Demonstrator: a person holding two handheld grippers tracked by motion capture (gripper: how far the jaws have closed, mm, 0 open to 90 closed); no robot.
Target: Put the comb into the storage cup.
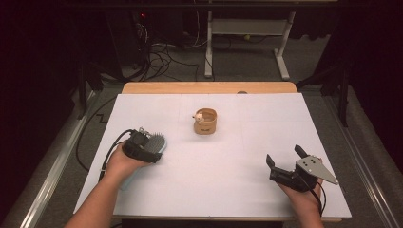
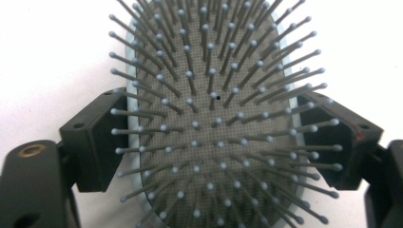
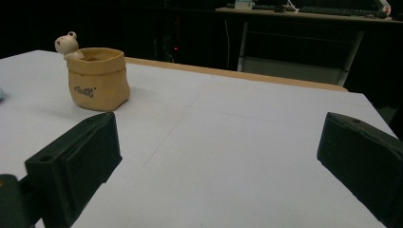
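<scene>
A hairbrush with a grey bristle pad and a pale blue body lies bristles up at the left of the white table. My left gripper is over it, held in a hand. In the left gripper view the brush head sits between the two black jaws, and my left gripper has its pads against both pale blue edges. My right gripper rests open near the right front of the table with nothing between its jaws. In the right gripper view, the right gripper faces bare table.
A small tan pot with a little bear figure on its rim stands at the middle back of the table, also the tan pot at the upper left. A wooden strip edges the far side. Cables and a desk frame lie on the floor beyond.
</scene>
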